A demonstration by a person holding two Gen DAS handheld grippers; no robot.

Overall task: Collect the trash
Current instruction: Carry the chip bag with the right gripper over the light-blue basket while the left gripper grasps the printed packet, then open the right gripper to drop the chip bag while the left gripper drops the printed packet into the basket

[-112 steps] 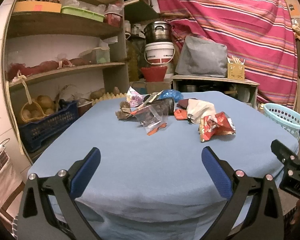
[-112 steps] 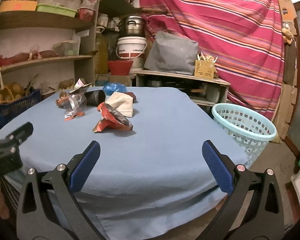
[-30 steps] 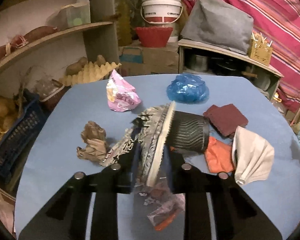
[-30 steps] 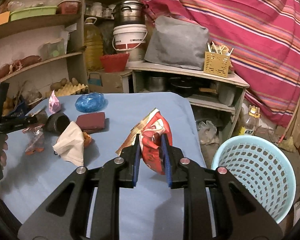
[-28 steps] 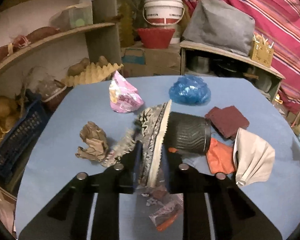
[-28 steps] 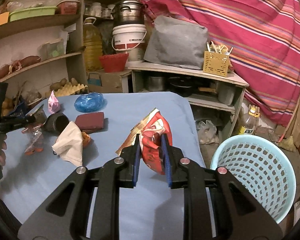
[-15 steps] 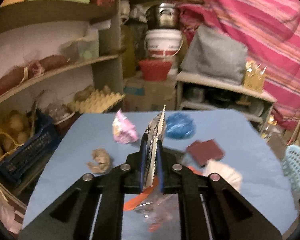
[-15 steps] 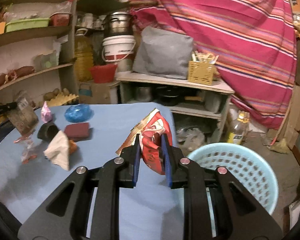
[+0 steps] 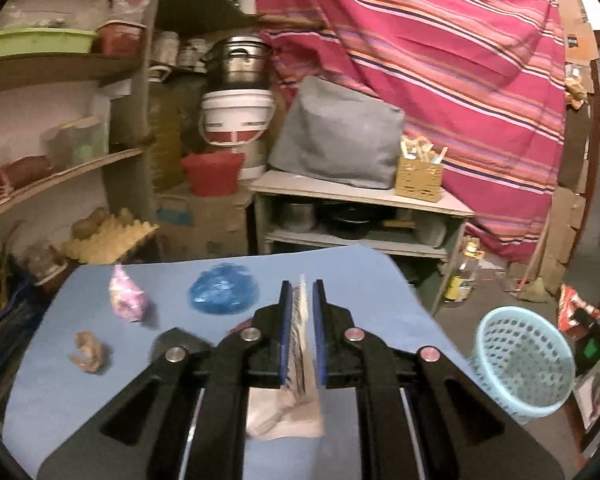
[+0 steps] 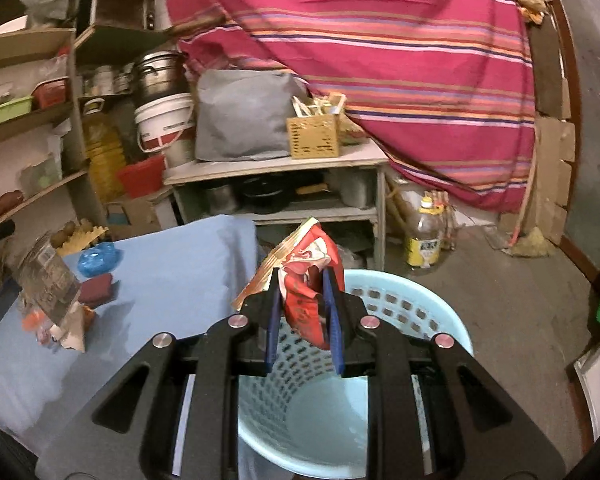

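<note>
- On the far left of the blue table (image 9: 340,264), a crumpled brown scrap (image 9: 87,351), a pink wrapper (image 9: 126,300) and a blue plastic bag (image 9: 223,294) lie well apart from each other, none yet collected.
- The left gripper (image 9: 299,312) is clamped on a thin patterned wrapper (image 9: 300,344), held edge-on above the table; a pale napkin (image 9: 284,416) shows below it on the cloth.
- In the right wrist view this wrapper hangs with clear plastic and orange bits dangling under it. Those loose pieces could shake free and fall to the table or floor if the hand swings fast toward the basket.
- The grip on that flat wrapper looks narrow, so it could slide out sideways during the carry.
- The right gripper (image 10: 302,312) is clenched around a red snack bag (image 10: 306,292), held right above the mouth of the light blue basket (image 10: 440,332), which stands on the floor just beside the table's edge.
- The bag sits toward the near rim, not over the middle. If let go here it may catch the rim or drift outside, since crumpled foil falls unevenly.
- The bag could also cling to the blue pads and not drop.
- The basket is light; bumping it could tip it over.
</note>
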